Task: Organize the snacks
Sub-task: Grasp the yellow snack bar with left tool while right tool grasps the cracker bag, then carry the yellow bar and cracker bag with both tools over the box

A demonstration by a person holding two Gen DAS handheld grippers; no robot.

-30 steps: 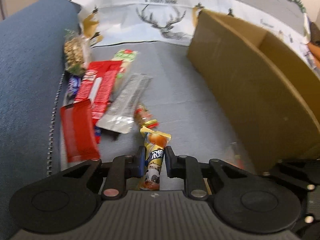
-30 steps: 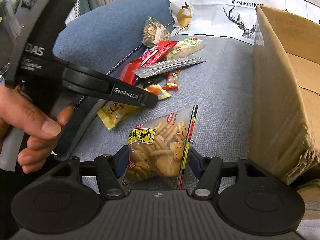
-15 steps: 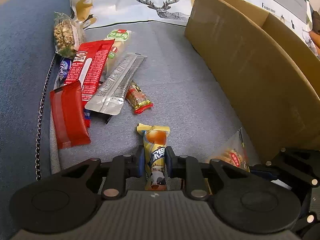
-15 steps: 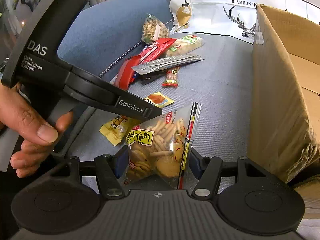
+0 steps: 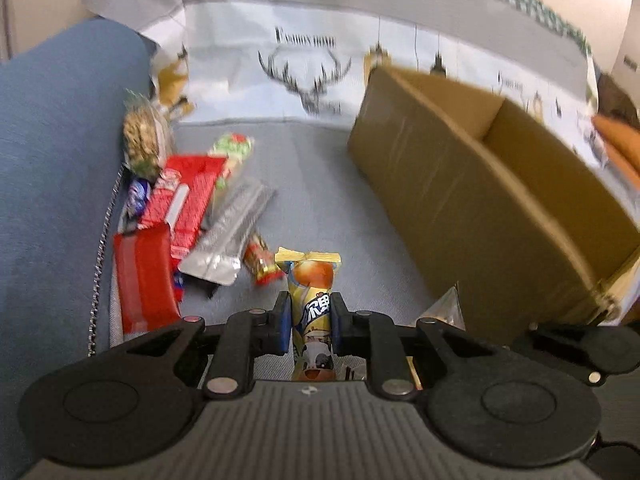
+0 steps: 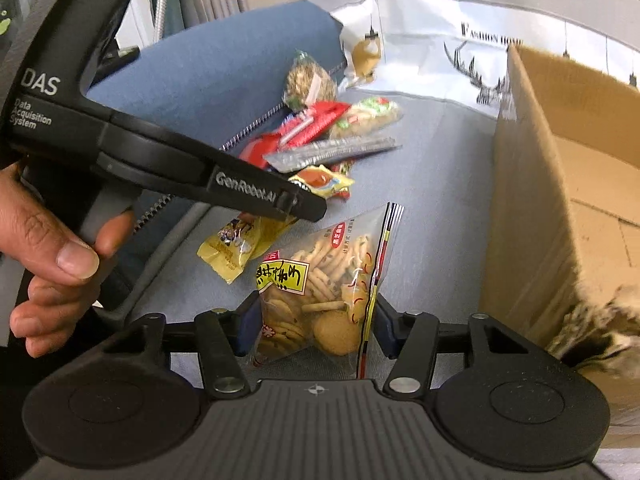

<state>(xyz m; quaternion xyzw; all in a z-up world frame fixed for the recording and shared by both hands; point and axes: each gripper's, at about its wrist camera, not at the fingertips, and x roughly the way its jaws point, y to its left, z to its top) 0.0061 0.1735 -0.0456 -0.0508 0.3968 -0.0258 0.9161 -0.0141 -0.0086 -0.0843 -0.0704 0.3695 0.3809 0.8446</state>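
The left gripper is clamped on a slim yellow snack packet, its pads pressing both sides of the wrapper, which stands up between them with its crimped top end pointing away. The right gripper holds a clear bag of crackers; its jaws have just been closing further and both pads press the bag's sides. A hand grips the handle of the left gripper, seen at the left of the right wrist view. Both packets are lifted above the grey sofa seat. To the left on the seat, against the blue armrest, lies a loose pile of snacks: a flat red packet nearest, a longer red wrapper beyond it, a silver pouch just beside that, a small red and yellow candy bar near the pouch's near end, a green-and-white packet farther off, and a clear bag of nuts farthest back. An open cardboard box stands on the right of the seat, well apart from the pile. Behind everything hangs a white cloth with a deer print.
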